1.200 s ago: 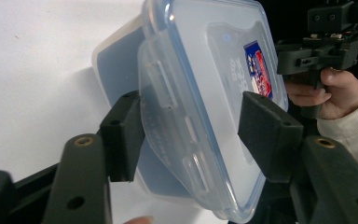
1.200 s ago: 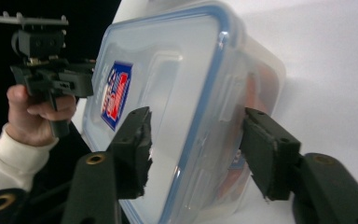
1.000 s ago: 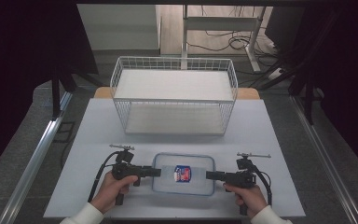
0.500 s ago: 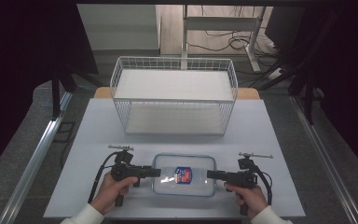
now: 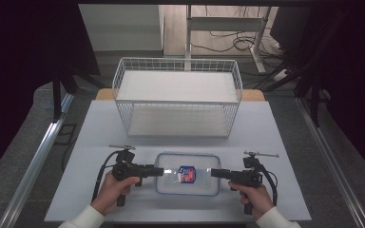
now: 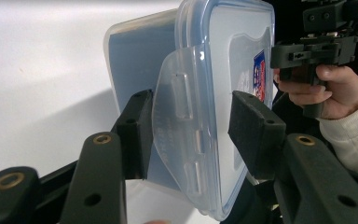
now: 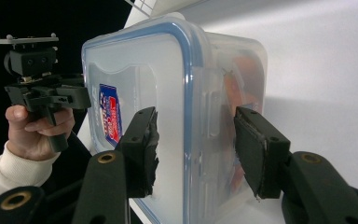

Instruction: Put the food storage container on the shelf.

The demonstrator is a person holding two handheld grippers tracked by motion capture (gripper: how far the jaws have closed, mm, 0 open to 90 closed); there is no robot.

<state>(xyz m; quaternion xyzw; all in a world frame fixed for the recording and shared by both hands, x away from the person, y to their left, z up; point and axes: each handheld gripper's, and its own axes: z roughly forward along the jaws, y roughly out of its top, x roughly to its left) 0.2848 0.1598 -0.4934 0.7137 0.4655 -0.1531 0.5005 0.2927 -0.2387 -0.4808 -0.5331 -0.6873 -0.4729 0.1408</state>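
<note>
A clear plastic container [image 5: 187, 174] with a blue-rimmed snap lid is located on the white worktop [image 5: 275, 142], near the edge at 6 o'clock in the high view. A wire basket [image 5: 177, 97] is positioned at 12 o'clock from the container, well apart from it. A red and blue label [image 5: 187, 174] is seen at the middle of the lid. The left gripper [image 5: 158, 171] is held at the container's 9 o'clock end, and the right gripper [image 5: 216, 173] at its 3 o'clock end; both are pointed level at the container. In the left gripper view, the lid's side latch [image 6: 179, 121] is straddled by the two fingers [image 6: 137, 133], which have just been closing; a gap is seen between the right pad and the lid, so the fingers stand apart, not clamped. In the right gripper view, the container's edge is likewise bracketed by the fingers [image 7: 142, 149], which stand apart, with a visible gap on the side at 3 o'clock. The container is tipped up on its edge in both gripper views, as each camera is rolled with its hand.
</note>
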